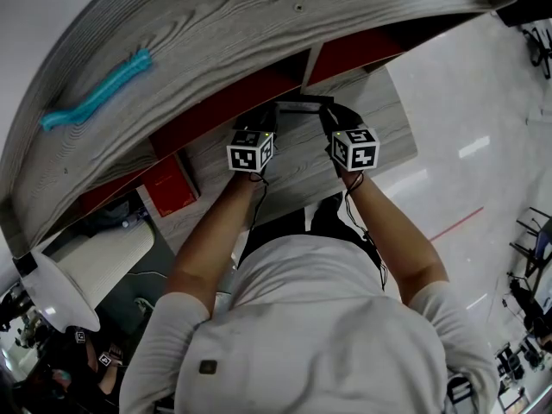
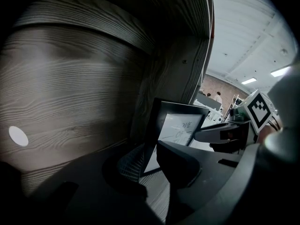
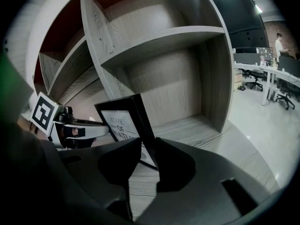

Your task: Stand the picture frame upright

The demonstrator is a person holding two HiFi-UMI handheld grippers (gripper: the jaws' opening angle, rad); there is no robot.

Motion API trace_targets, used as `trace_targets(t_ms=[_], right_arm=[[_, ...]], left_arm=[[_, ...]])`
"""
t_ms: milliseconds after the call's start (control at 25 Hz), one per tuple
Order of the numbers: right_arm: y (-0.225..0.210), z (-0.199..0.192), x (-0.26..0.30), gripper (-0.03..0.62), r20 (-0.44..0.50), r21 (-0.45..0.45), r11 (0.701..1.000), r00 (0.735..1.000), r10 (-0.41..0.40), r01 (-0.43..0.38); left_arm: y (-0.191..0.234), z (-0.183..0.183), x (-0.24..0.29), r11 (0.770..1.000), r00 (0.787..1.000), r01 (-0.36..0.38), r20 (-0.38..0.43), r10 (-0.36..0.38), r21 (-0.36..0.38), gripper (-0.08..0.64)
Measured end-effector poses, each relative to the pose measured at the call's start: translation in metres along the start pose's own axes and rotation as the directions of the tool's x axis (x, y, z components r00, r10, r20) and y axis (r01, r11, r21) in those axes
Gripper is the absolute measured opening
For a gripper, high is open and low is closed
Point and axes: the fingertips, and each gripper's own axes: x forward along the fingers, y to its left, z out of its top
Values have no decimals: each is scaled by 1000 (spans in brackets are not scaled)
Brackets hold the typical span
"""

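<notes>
Wooden shelf unit (image 1: 259, 33), a blue ribbed tube (image 1: 99, 93) lying on its top. The picture frame (image 3: 123, 121) stands upright on the board of one open compartment (image 3: 187, 88). From the head view only the frame's black top edge shows, and both lower corners are hidden behind jaws. Left gripper (image 2: 147, 153) is partly closed, pads clamped on the frame's left edge. Right gripper (image 3: 147, 156) straddles the right edge with a sliver of gap at one pad, not gripping.

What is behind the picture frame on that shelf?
The wood-grain back wall of the shelf rises behind the picture frame. The frame's own back, any stand, and the patch of wall right behind it are covered by its front.
</notes>
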Motion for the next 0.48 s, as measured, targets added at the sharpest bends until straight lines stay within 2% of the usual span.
trace_targets(t_ms=[480], right_arm=[[3, -7, -6, 160, -18, -27, 1000, 1000, 7, -8]], left_arm=[[-1, -6, -10, 1000, 1000, -25, -2, 25, 2, 126]])
